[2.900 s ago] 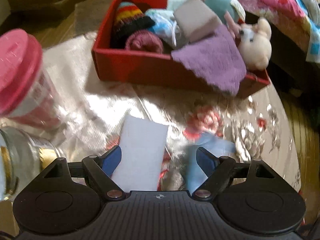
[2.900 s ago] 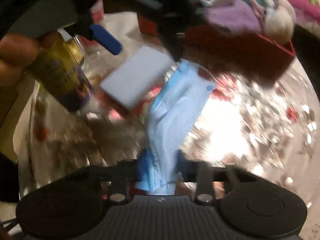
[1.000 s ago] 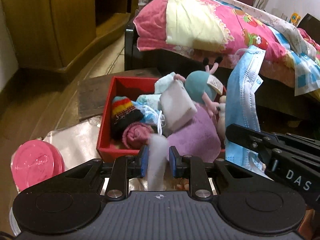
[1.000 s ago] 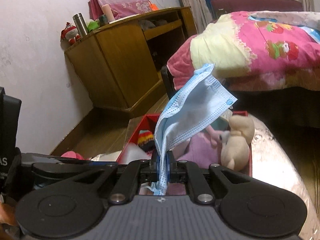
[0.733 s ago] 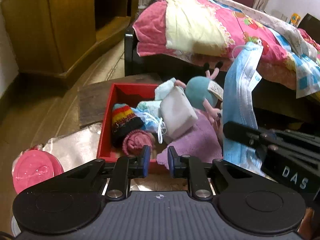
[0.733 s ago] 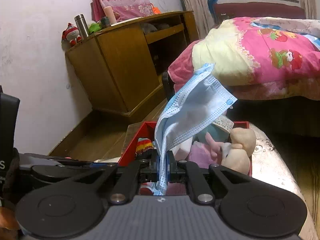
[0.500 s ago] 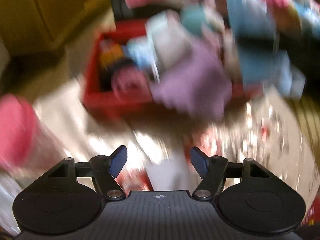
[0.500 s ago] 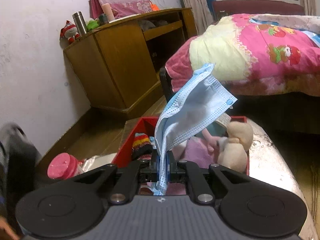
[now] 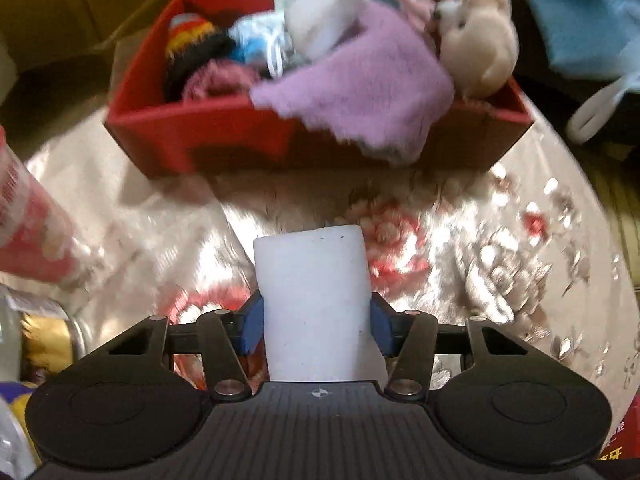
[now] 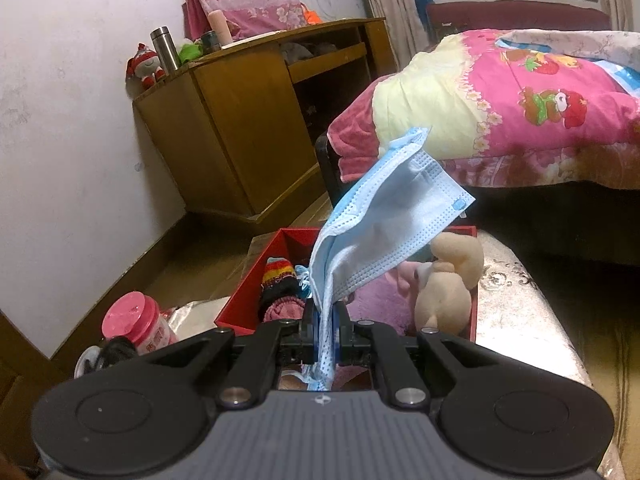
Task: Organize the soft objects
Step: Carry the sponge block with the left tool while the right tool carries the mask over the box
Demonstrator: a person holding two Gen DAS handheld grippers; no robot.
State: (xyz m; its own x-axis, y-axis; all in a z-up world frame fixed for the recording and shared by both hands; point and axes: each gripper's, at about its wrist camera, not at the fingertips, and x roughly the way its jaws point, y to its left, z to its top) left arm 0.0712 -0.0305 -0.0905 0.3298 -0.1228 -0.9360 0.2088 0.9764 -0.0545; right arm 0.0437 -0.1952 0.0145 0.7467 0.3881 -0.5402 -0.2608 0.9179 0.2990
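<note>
My left gripper [image 9: 315,322] is closed on a white sponge block [image 9: 312,300], its blue pads touching both sides, just above the floral tablecloth. The red box [image 9: 208,136] lies ahead, filled with a purple cloth [image 9: 360,92], a striped knit hat [image 9: 192,42], a beige plush toy [image 9: 480,52] and other soft items. My right gripper [image 10: 326,326] is shut on a blue face mask [image 10: 384,236], held up above the red box [image 10: 248,292]. The mask also shows at the top right of the left wrist view [image 9: 584,20].
A pink-lidded jar [image 9: 24,220] and a glass jar [image 9: 36,344] stand at the left of the table. A shiny floral cloth [image 9: 500,248] covers the table. A bed with a pink quilt [image 10: 540,120] and a wooden desk [image 10: 248,120] lie beyond.
My left gripper dropped the sponge, opened, swung down toward the table and closed on the white sponge again. My right gripper kept the mask raised over the box, almost still.
</note>
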